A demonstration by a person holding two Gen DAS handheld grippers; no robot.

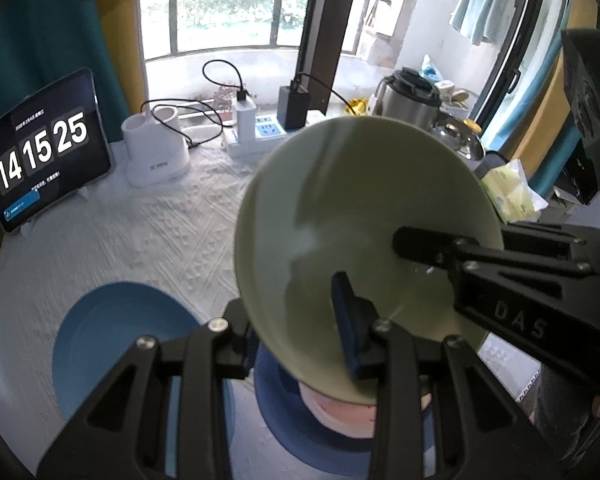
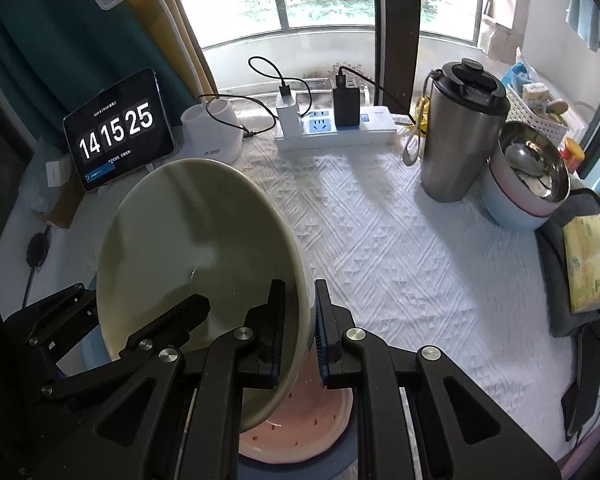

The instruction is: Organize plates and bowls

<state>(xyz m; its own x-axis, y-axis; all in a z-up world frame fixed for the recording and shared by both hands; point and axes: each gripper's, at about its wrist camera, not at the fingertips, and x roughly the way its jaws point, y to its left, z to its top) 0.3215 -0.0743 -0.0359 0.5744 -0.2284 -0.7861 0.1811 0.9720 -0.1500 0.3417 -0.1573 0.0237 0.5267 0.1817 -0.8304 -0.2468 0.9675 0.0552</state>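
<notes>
Right gripper (image 2: 299,332) clamped on the rim of the pale green bowl (image 2: 196,264), 1 pad inside, 1 pad on the outer wall. Left gripper (image 1: 300,320) pinching the same bowl's opposite rim, blue pad (image 1: 346,320) inside, other finger behind the wall. So 2 grips on 1 bowl, tilted steeply, held up off the table. Directly below the fingers: pink dish (image 2: 300,424) sitting on a blue plate (image 1: 284,412). Left of that, beside the left gripper, another blue plate (image 1: 112,340) flat on the white tablecloth (image 2: 400,248). Further ahead: tablet (image 2: 118,130) showing 14 15 25, power strip (image 2: 332,128), steel tumbler (image 2: 456,136), steel bowl (image 2: 528,176) off right.
</notes>
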